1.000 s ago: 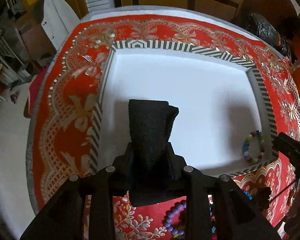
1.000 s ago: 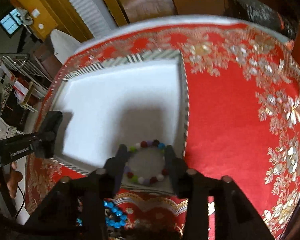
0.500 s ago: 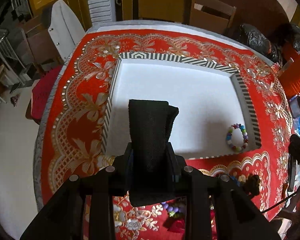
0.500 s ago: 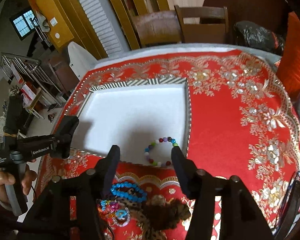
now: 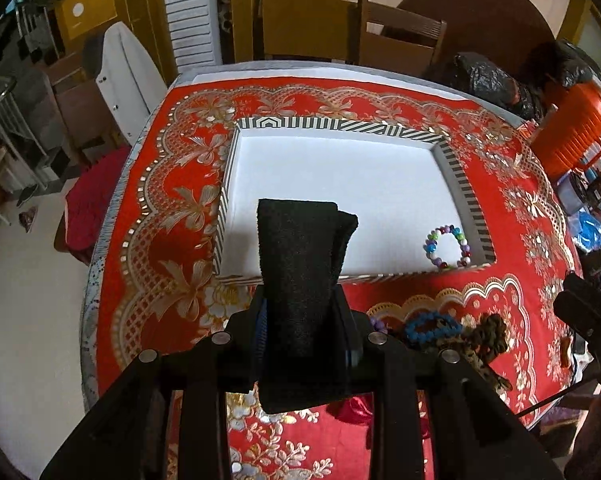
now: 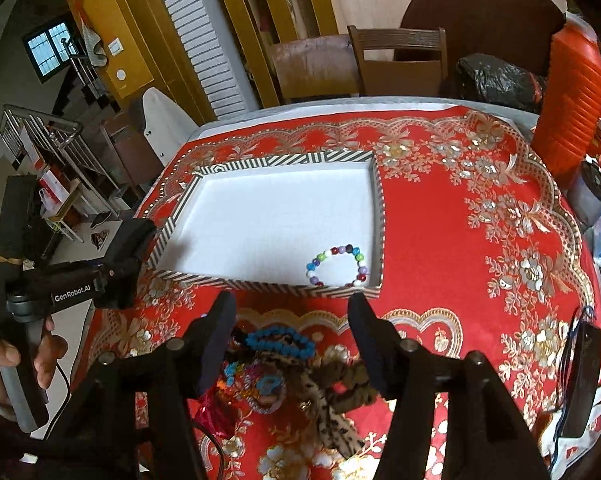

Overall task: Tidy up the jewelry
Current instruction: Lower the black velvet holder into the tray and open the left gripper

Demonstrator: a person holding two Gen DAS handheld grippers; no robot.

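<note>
**Red cloth, striped tray, one bracelet in its corner**

Black foam pads of the left gripper (image 5: 306, 248) were pressed flat against each other with nothing between them, seen from its own wrist camera pointing out over the near left part of the tray (image 5: 456, 168). From the right wrist view the same left gripper (image 6: 130, 248) hung at the tray's near left corner, gripped by a bare hand (image 6: 18, 364) on its grey handle, level and aimed across the table.

The right gripper (image 6: 292, 328) stood with its two dark fingers (image 6: 216, 340) spread wide apart and held nothing. It hovered above the red-and-gold tablecloth (image 6: 460, 240), just short of the tray's near rim, with the pile of jewelry (image 6: 284, 372) lying below and between its fingers.

A multicoloured bead bracelet (image 6: 336, 266) lay flat as an open ring on the white floor of the tray, in the near right corner, close to both striped walls; whether it touched them could not be told. Its beads were blue, green, white, purple and dark red.

On the cloth in front of the tray a blue bead bracelet (image 6: 280, 342) rested on top of the pile, beside a leopard-print scrunchie (image 6: 332, 392), some small bright rings and a dark red piece (image 6: 216, 412).
</note>
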